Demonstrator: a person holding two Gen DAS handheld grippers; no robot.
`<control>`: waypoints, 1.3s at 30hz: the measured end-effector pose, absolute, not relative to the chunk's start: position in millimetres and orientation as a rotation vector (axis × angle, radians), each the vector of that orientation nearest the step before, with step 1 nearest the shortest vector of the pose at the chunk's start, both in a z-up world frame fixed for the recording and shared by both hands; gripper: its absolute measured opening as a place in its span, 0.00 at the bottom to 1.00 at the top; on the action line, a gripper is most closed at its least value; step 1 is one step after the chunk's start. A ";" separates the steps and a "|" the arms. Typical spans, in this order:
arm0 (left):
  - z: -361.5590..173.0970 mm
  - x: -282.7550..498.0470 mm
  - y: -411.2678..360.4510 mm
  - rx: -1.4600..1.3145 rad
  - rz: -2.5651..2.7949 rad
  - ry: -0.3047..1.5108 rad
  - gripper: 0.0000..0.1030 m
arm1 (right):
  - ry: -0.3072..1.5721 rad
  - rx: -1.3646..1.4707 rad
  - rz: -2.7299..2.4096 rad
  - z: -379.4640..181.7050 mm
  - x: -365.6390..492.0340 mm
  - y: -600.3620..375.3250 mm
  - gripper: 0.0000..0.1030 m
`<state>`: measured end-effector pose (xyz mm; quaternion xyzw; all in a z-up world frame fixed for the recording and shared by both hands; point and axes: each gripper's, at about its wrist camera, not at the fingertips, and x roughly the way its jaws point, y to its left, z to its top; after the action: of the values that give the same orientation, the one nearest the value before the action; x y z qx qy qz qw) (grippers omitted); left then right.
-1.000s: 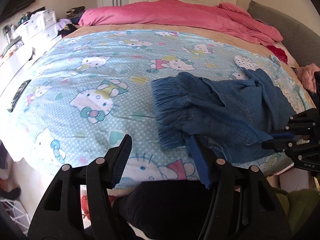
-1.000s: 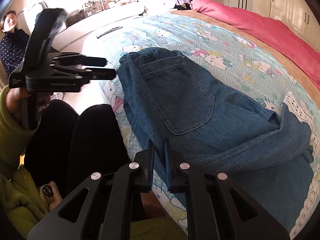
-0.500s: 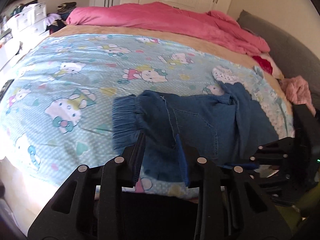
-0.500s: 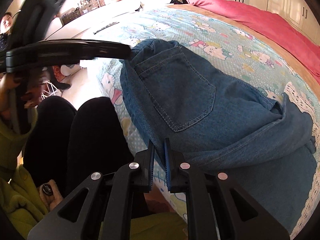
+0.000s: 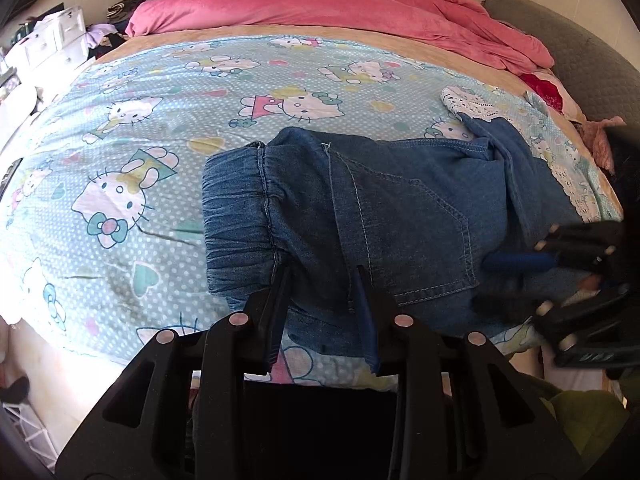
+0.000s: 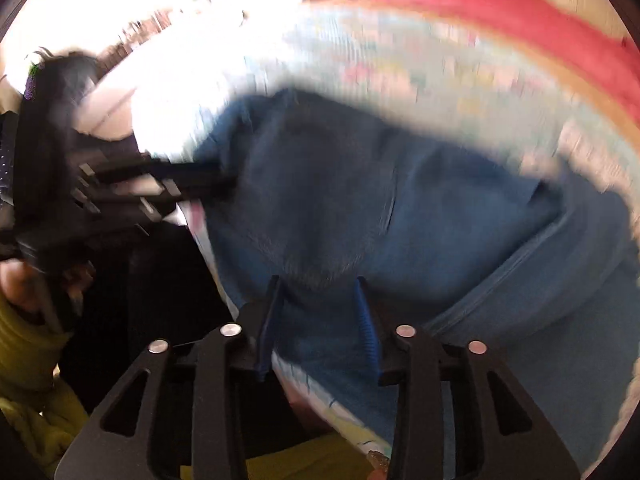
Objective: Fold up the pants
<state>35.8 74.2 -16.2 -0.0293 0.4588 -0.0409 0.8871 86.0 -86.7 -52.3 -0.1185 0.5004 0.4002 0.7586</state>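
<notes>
The elastic waistband (image 5: 236,208) forms the left end of the one pair of denim pants (image 5: 400,200), which lies across the near edge of the bed (image 5: 160,120), legs running off to the right. Just right of the waistband, at the pants' near hem, the left claw (image 5: 322,272) stands astride the cloth; its jaws have just been closing and are now partly apart, with flat denim between them and no visible pinch, so I read it as released. Further right, past the single back pocket (image 5: 420,240), the right claw (image 6: 318,282) hovers low over the pants' near edge; its jaws have just been opening and stand apart over denim, grasping nothing, though that view is badly blurred. Beyond the pants' far side lies one pink quilt (image 5: 340,4). The step looks like taking hold for a fold. Next, both claws, two in all, probably need to clench on the near edge and carry it over evenly.
</notes>
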 end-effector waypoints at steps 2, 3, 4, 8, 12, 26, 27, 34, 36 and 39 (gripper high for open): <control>-17.3 35.2 75.2 -0.073 -0.092 0.953 0.23 | 1.089 -0.268 0.858 -61.0 82.8 -85.9 0.39; -17.2 33.7 75.6 -0.071 -0.090 0.950 0.23 | 1.085 -0.270 0.861 -60.1 81.5 -85.8 0.41; -17.1 33.5 75.0 -0.067 -0.088 0.948 0.23 | 1.081 -0.261 0.870 -57.1 80.5 -87.3 0.42; -6.2 26.9 74.6 -0.083 -0.084 0.925 0.25 | 1.016 -0.212 0.882 -33.1 77.7 -106.1 0.48; 14.2 15.5 74.0 -0.083 -0.074 0.870 0.31 | 0.951 -0.189 0.834 -9.6 79.1 -128.2 0.59; 45.1 11.4 43.8 -0.054 -0.143 0.817 0.52 | 0.858 -0.103 0.593 25.5 145.3 -200.7 0.60; 45.4 13.4 39.1 -0.053 -0.157 0.819 0.53 | 0.855 -0.102 0.582 26.4 152.0 -202.2 0.60; 34.0 33.5 0.5 -0.040 -0.271 0.868 0.56 | 0.914 -0.087 0.515 20.4 223.3 -205.3 0.64; 26.3 40.9 -11.0 -0.049 -0.308 0.892 0.56 | 0.930 -0.095 0.490 14.6 244.1 -200.3 0.80; 14.2 50.3 -30.3 -0.041 -0.350 0.925 0.56 | 0.952 -0.124 0.464 2.7 274.3 -187.0 0.80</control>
<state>50.3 -30.3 14.2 -0.0195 0.4437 -0.1682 0.8800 274.3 -187.0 2.7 -0.0592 0.4540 0.2211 0.8611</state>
